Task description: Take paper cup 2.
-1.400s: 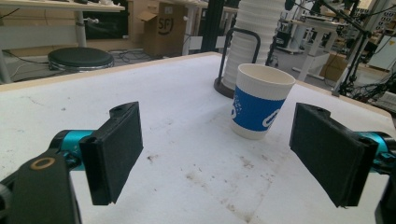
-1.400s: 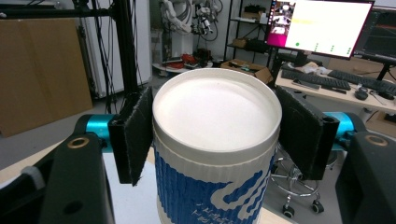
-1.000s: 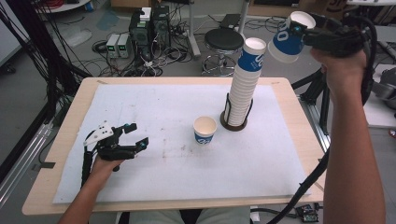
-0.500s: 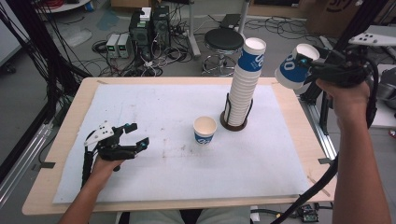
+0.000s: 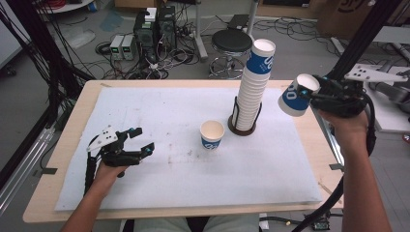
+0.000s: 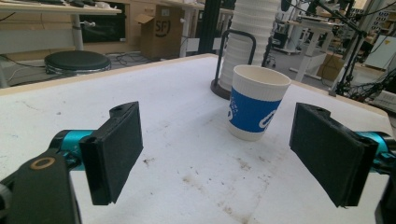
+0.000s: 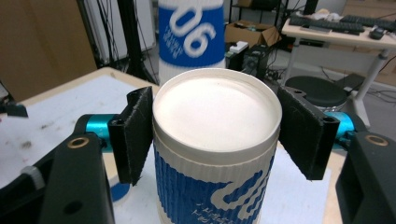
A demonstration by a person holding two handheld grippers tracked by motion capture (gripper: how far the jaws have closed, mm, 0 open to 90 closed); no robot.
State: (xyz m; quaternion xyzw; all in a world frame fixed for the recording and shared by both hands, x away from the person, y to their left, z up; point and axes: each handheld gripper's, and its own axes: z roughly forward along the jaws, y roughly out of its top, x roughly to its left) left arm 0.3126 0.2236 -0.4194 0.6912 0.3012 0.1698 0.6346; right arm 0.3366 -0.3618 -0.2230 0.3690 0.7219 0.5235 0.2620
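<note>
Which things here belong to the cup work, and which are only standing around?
Belong:
- held cup in the right tongs
- cup stack in its holder
- single cup on the table
- open left tongs

Just around:
- stool
- floor electronics

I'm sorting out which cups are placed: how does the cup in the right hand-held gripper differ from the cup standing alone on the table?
The held cup is clamped by the right hand-held gripper, tilted, in the air beyond the table's right edge. The lone cup stands upright, mouth up, on the white mat, ungripped. Both are white with blue bands.
</note>
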